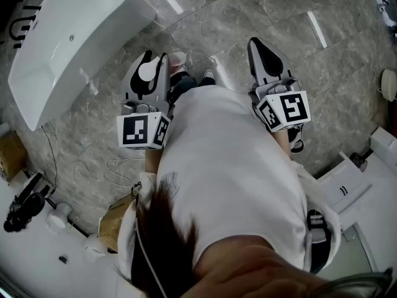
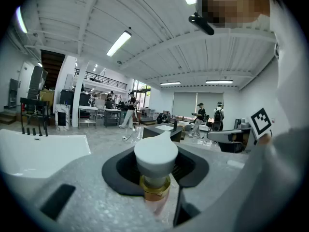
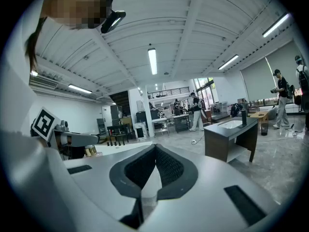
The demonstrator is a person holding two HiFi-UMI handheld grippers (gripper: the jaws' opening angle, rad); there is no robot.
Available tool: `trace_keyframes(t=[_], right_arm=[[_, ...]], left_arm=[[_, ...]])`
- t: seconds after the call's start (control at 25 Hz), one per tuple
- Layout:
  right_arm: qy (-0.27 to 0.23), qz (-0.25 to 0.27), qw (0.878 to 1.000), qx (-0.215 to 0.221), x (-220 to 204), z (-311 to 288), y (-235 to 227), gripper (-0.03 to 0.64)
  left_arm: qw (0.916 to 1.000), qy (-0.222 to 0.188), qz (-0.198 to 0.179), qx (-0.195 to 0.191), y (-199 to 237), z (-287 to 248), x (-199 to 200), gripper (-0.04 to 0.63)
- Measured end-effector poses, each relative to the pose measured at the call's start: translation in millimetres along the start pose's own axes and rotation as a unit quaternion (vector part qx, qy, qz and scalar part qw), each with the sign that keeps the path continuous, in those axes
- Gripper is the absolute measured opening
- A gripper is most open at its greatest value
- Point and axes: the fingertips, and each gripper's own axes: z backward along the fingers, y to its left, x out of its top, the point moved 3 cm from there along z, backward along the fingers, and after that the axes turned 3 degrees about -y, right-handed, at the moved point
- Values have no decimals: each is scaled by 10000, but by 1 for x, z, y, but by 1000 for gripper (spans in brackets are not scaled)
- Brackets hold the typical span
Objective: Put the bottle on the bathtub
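Note:
A bottle (image 2: 155,163) with a white pump cap, gold collar and pinkish body sits between the jaws of my left gripper (image 2: 155,173), which is shut on it. From the head view the white cap (image 1: 149,70) shows in the left gripper (image 1: 152,58), held in front of the person's body. The white bathtub (image 1: 62,48) stands on the floor at upper left, apart from the gripper; its rim (image 2: 38,151) lies at the left of the left gripper view. My right gripper (image 1: 260,45) (image 3: 154,149) is shut with nothing in it.
The floor is grey marble tile (image 1: 260,11). White fixtures (image 1: 347,179) stand at the right, a cardboard box (image 1: 9,154) and a loose cable (image 1: 93,166) at the left. A dark vanity with basin (image 3: 231,129) and several people stand further off.

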Motion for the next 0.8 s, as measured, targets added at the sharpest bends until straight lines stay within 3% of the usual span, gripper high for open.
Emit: trace_keyframes(t=[0.56,0.8], right_arm=[[-48,110,9999,-9,5,-4,-3,12],[-239,-229,9994,-41,4,1,-5,12]], left_arm=[[9999,-45,-98,12,5,-8,6,144],[10000,-25,26,9,11,-8,7,144]])
